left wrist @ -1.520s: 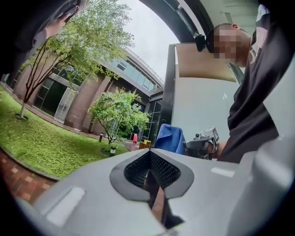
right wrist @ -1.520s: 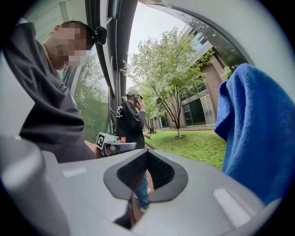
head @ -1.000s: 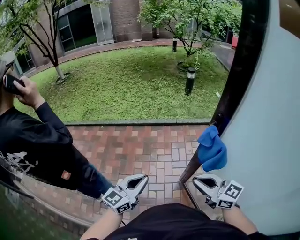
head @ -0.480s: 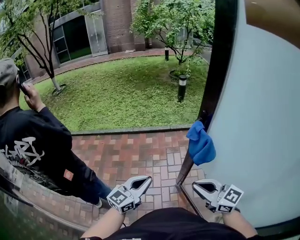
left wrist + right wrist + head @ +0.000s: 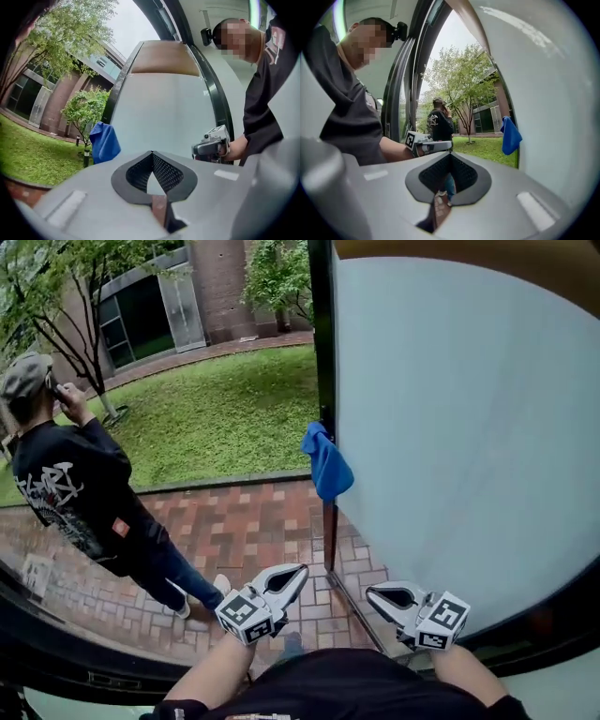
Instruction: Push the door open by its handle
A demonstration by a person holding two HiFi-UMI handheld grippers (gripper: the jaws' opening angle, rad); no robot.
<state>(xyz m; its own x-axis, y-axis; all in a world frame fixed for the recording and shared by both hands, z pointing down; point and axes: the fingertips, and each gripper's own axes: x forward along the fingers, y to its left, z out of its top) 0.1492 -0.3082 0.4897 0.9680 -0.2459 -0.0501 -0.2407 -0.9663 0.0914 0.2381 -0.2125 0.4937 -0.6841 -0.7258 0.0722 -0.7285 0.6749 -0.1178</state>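
Our left gripper (image 5: 298,571) and right gripper (image 5: 373,594) sit just short of the door (image 5: 450,427), fingers pressed together on nothing. Its handle may lie under the blue cloth (image 5: 328,465) at the door's edge, where closed tips could slip.

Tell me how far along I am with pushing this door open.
Done: the door looks swung open, with brick paving showing past its edge, where a blue cloth hangs. In hand: nothing; the left gripper and the right gripper are both shut, empty, held low and off the door. Left: probably nothing, unless it should go wider.
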